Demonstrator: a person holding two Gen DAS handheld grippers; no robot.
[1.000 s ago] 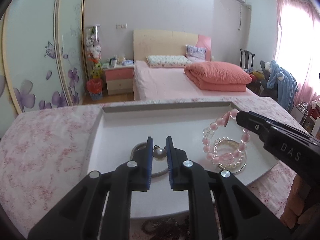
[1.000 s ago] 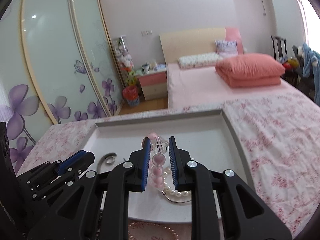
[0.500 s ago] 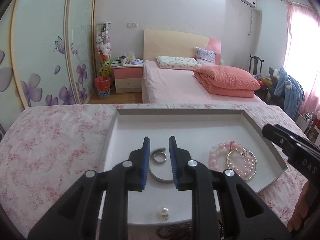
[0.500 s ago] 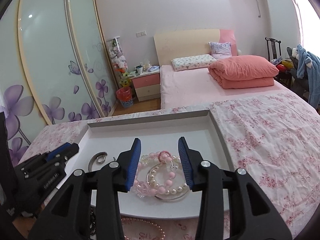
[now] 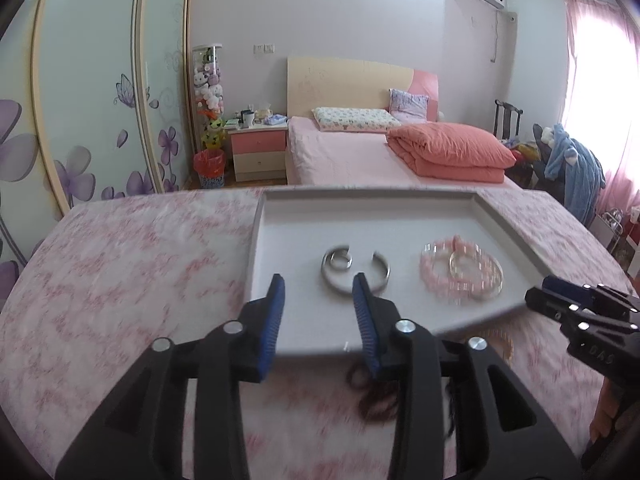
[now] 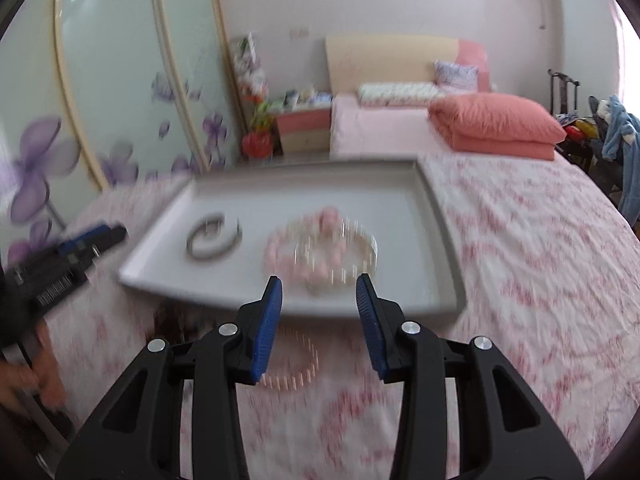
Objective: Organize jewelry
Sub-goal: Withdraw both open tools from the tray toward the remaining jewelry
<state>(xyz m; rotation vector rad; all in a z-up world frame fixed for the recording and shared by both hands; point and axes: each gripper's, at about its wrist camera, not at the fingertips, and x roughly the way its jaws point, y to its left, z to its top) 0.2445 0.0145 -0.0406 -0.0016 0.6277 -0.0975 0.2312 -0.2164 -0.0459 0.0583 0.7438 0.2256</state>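
Right now we hold our left gripper (image 5: 319,294) over the near edge of the tray (image 5: 496,216), its jaws partly apart and opening, with nothing between the blue ribbed pads. Our right gripper (image 6: 319,294) hangs over the same near edge, further toward the tray's right side; its jaws are also partly apart and easing closed, and they too grip nothing.

The tray is a shallow, pale grey rectangle with a low raised rim, smooth inside, lying on a table covered in a pink floral cloth (image 5: 120,280). It holds two groups of jewelry. Toward the left side lies an open silver bangle (image 5: 380,276), a plain metal band with a gap facing the far edge, and a smaller silver ring (image 5: 338,261) lies inside its curve at the left. Toward the right side lies a pink bead bracelet (image 5: 434,276) of round, glossy beads, overlapping a pearl bracelet (image 5: 486,286) of small pale beads; motion blur hides how they are stacked.

Off the tray, on the cloth just past the near edge, we see a dark beaded string (image 5: 376,394) partly hidden behind our left gripper, and a thin pink bead loop (image 6: 298,364) below our right gripper's pads, both blurred.
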